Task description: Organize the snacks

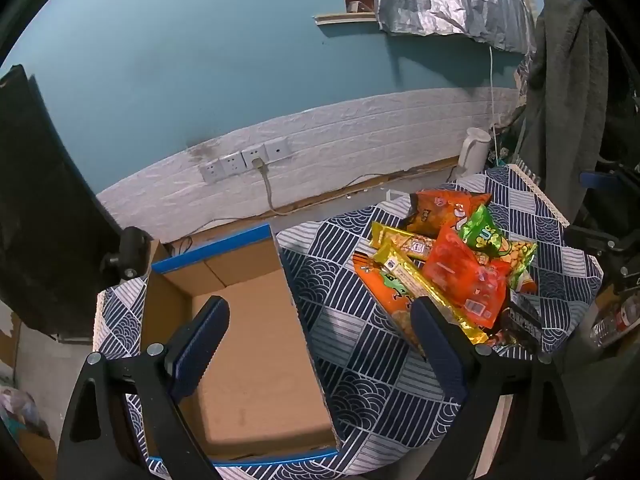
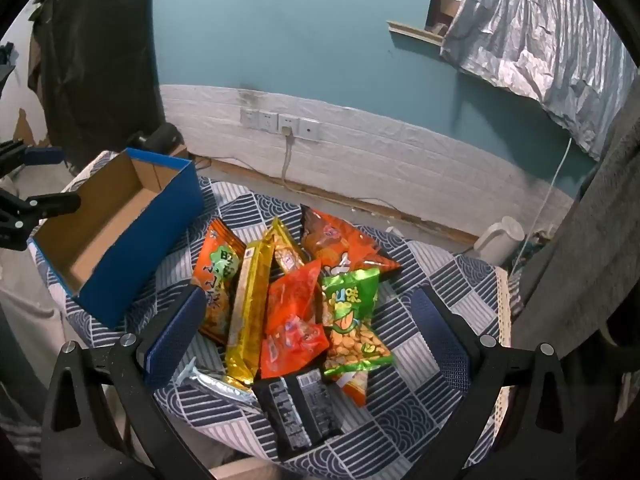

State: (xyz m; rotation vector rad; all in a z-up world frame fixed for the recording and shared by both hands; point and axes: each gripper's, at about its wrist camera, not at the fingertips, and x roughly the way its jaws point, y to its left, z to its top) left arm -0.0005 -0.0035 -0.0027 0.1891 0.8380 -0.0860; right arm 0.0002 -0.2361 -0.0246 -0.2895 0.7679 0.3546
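Observation:
A pile of snack packets lies on the patterned tablecloth [image 2: 420,412]: a long gold packet [image 2: 246,316], a red packet [image 2: 292,320], a green peanut packet [image 2: 352,320], orange packets [image 2: 218,280] and a black packet [image 2: 300,412]. An open blue cardboard box [image 2: 120,232] stands empty to their left. My right gripper [image 2: 308,336] is open above the pile, holding nothing. My left gripper [image 1: 320,344] is open and empty, over the box [image 1: 248,344] and its right wall, with the pile [image 1: 452,268] to its right.
A white brick wall with sockets [image 1: 244,160] and a cable runs behind the table. A white kettle [image 2: 500,240] stands at the table's far right. A grey cloth [image 1: 568,100] hangs on the right. A black panel [image 1: 36,208] stands on the left.

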